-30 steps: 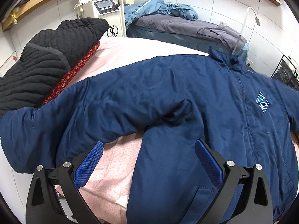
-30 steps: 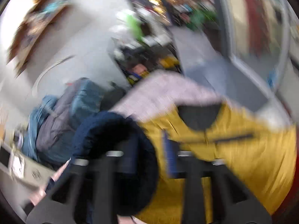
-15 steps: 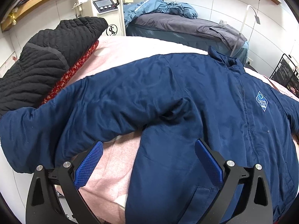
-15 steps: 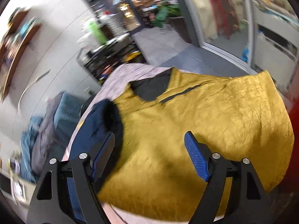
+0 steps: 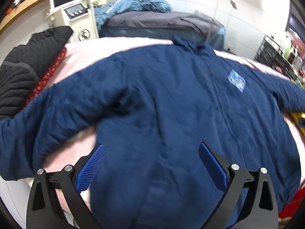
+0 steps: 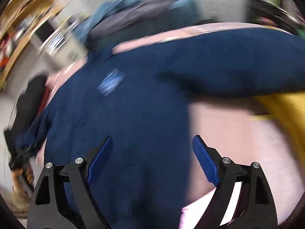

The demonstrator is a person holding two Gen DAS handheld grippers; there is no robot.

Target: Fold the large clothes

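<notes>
Left gripper (image 5: 151, 164): jaws wide apart, holding nothing, above the lower front of the navy jacket (image 5: 171, 99). Right gripper (image 6: 152, 160): likewise spread and empty. The jacket lies flat, sleeves outstretched, on a pink cover (image 5: 99, 53). Black quilted coat (image 5: 24, 64) beyond, left.

Two matching black handheld grippers with blue pads

The left gripper (image 5: 151, 164) and right gripper (image 6: 152, 160) share angular black cut-out frames, silver round screws and textured blue rectangular finger pads (image 5: 91, 168).

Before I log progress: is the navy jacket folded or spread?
Spread. The navy jacket lies front-up on the pink cover, both sleeves stretched outward, no fold made.
</notes>
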